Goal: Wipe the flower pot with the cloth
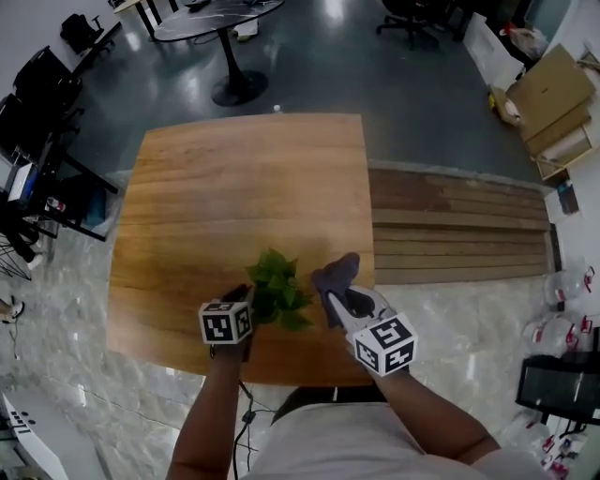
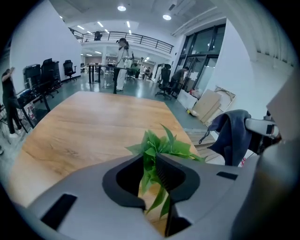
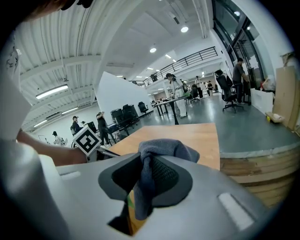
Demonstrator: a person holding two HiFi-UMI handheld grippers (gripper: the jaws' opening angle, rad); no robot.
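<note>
A small plant with green leaves stands near the front edge of the wooden table; its pot is hidden under the leaves and my left gripper. In the left gripper view the leaves pass between the jaws, and my left gripper is shut on the plant. In the head view the left gripper sits at the plant's left side. My right gripper is just right of the plant, shut on a grey-blue cloth. The cloth bunches over the right gripper.
A slatted wooden platform adjoins the table's right side. Cardboard boxes lie at the far right, a round table at the back, and dark chairs at the left. People stand far off in the hall.
</note>
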